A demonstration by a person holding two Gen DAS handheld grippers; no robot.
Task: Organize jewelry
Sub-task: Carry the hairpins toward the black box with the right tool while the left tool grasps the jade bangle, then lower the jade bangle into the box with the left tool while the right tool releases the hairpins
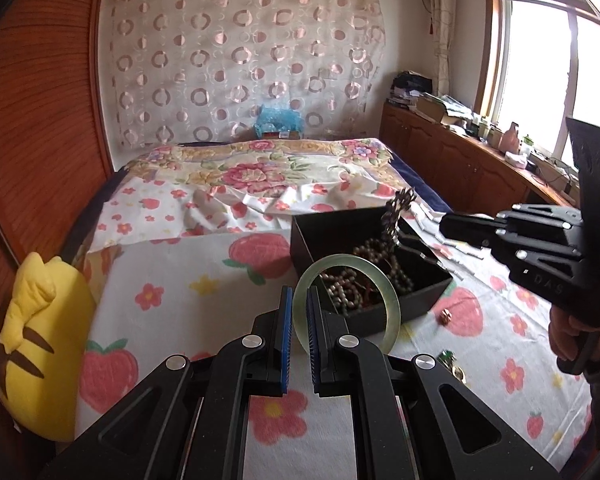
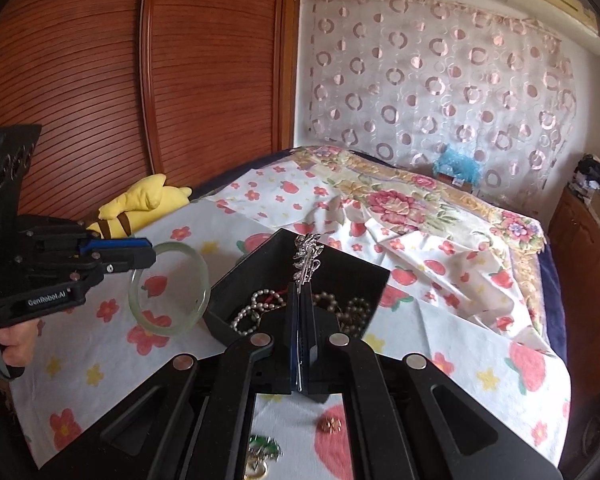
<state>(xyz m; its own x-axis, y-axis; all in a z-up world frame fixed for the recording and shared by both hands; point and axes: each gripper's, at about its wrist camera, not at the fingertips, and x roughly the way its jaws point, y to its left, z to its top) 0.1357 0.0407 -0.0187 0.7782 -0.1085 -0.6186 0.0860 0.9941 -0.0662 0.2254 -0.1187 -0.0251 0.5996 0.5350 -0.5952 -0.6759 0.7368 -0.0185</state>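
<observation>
So we've got a bed (image 1: 172, 280) covered in a strawberry-and-flower sheet, and sitting on it is a black box (image 1: 420, 300) already piled with bead strands (image 1: 376, 252). Our left gripper (image 1: 298, 304) has its blue pads clamped on the rim of a pale green jade bangle (image 1: 392, 304), holding it up on edge just off the near-left corner of the box, above the sheet. From the right wrist view you can see the bangle hanging clear of the box, beside its left wall. Our right gripper (image 2: 300, 304) is pinched tight on a silvery ornate hairpin (image 2: 306, 256), which sticks up past the fingertips right over the box opening. On the sheet near us, outside the box, there's a small gold piece (image 2: 330, 424) and a green brooch-looking thing (image 2: 264, 448). A yellow plush toy (image 1: 40, 344) lies at the left edge of the bed against the wooden wardrobe (image 2: 100, 60).
</observation>
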